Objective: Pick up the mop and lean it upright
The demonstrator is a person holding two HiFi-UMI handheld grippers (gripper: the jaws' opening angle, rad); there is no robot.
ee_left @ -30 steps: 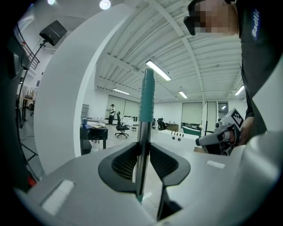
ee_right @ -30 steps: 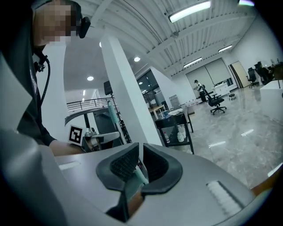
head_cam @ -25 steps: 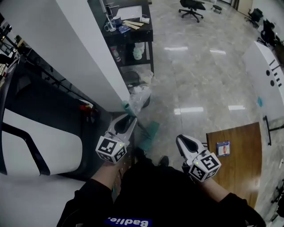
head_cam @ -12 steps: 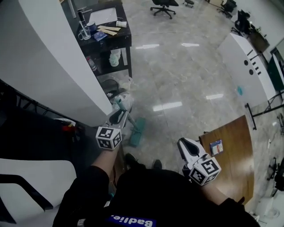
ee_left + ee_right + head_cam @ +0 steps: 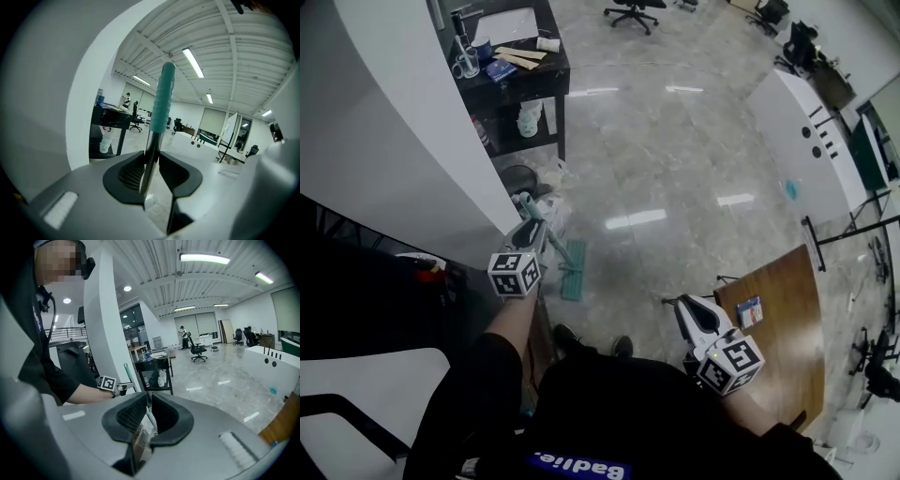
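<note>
the mop (image 5: 573, 281) stands with its teal head flat on the shiny floor (image 5: 675, 169), just beside the corner of the white pillar (image 5: 403, 141). its thin shaft rises steeply toward the pillar and ends in a teal grip (image 5: 163, 98). whether the grip touches the pillar cannot be told. the left gripper (image 5: 532, 228) is clamped on the dark shaft just below that grip, its two pads pressed against either side. a crumpled plastic bag (image 5: 555, 208) lies on the floor near the mop head. behind it is a black shelf cart (image 5: 555, 67) with small items on top. the right gripper (image 5: 682, 306) hangs well apart from the mop, near a wooden table (image 5: 773, 328), its jaws a narrow slit apart with nothing between them.
</note>
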